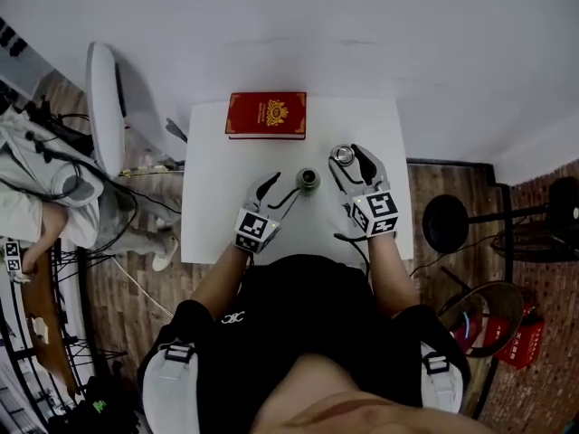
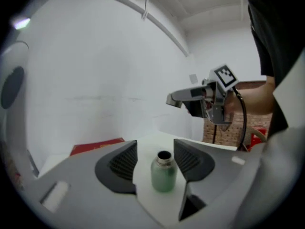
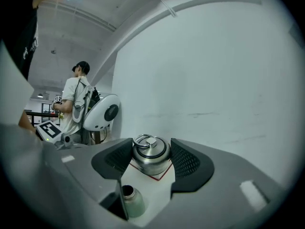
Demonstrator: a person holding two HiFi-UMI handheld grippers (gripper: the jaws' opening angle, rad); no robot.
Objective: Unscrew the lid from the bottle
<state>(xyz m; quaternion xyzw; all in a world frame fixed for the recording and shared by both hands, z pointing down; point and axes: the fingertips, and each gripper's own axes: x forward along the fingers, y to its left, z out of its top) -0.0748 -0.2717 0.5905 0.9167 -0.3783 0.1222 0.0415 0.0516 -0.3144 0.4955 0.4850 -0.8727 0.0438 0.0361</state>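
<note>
Lid [image 3: 150, 154] is off the bottle [image 1: 308, 180]. Right gripper [image 1: 349, 161] pinches the steel cap by its sides, both pads pressed on it, ring on top. It hangs above the worktop [image 1: 217, 224], just beside the bottle, on the right-edge side and a bit nearer the far edge

Bottle stands upright about mid-worktop, mouth open. Left gripper [image 1: 279, 191] is spread around it: bottle sits between the jaws with a gap on both sides, pads not touching

My read: unscrewing is done, what's left is parking the lid and backing off

How I'd do it:
- Right: no change in squeeze while moving. Cap is round and smooth and the pads hold it on a narrow band, so a tilt or jerk could let it slip out
- Set it down on bare worktop toward the right edge, well apart from the bottle and short of the red book [image 1: 266, 115] at the far edge. Land it flat before letting go, else it may roll
- Left: bottle is small and free-standing, nothing steadies it. Pull straight back toward the near edge along the jaw line, no sideways sweep, since either pad clipping it could tip it over
- Don't pass the right gripper over the open mouth on the way
</note>
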